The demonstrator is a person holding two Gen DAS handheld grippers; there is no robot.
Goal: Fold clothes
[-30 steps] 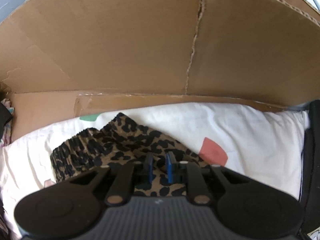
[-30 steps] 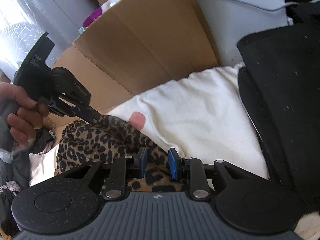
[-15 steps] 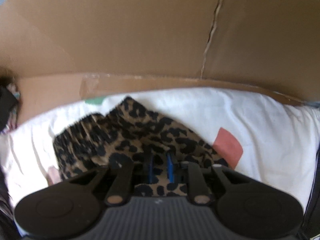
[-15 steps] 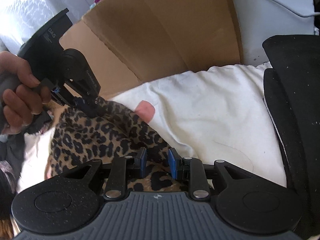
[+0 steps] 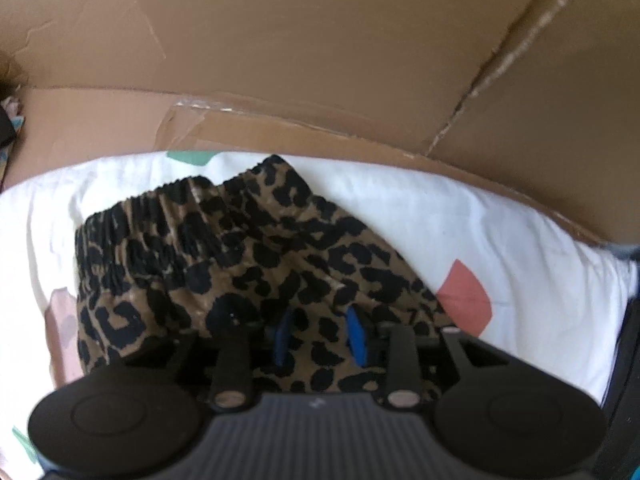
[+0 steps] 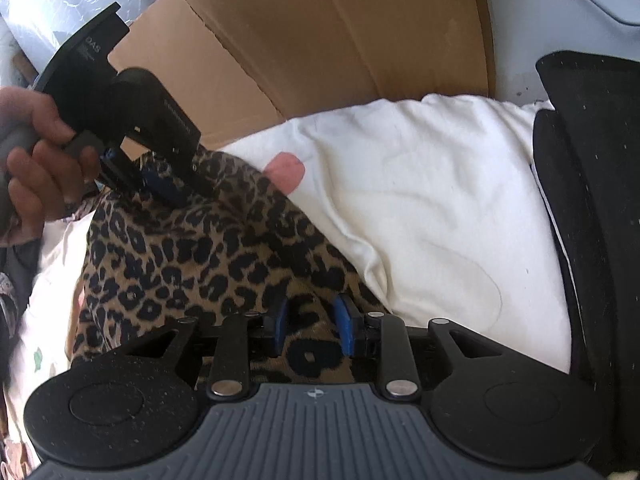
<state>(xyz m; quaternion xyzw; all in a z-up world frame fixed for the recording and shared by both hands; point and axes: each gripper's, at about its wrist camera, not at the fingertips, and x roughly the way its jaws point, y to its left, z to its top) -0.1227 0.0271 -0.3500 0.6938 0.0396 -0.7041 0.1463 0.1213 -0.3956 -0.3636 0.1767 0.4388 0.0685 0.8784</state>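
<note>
At the bottom centre of the left wrist view, our left gripper (image 5: pixel 321 334) has its blue pads parting over the leopard-print garment (image 5: pixel 248 264), cloth lying in the gap but no longer pinched as far as we can judge. The right gripper (image 6: pixel 313 328), low in its own frame, is likewise spreading its jaws, with the same print showing between the pads and no clear pressure on it. The garment sits in a heap on the white bedsheet (image 5: pixel 460 232), its gathered waistband (image 5: pixel 152 220) toward the upper left of the left view, and a cardboard wall (image 5: pixel 280 60) rises just behind it. In the upper left of the right view, a hand (image 6: pixel 36 168) carries the left gripper down onto the far edge of the fabric. The risk we see is in the release: if a fold of this thin cloth clings to a pad as we lift away, it will drag and undo the layer just laid. The heap already looks rumpled rather than flat — letting go here may leave a crooked fold. The black cushion (image 6: pixel 592 200) on the right crowds the sheet, so a sideways pull could snag there.
</note>
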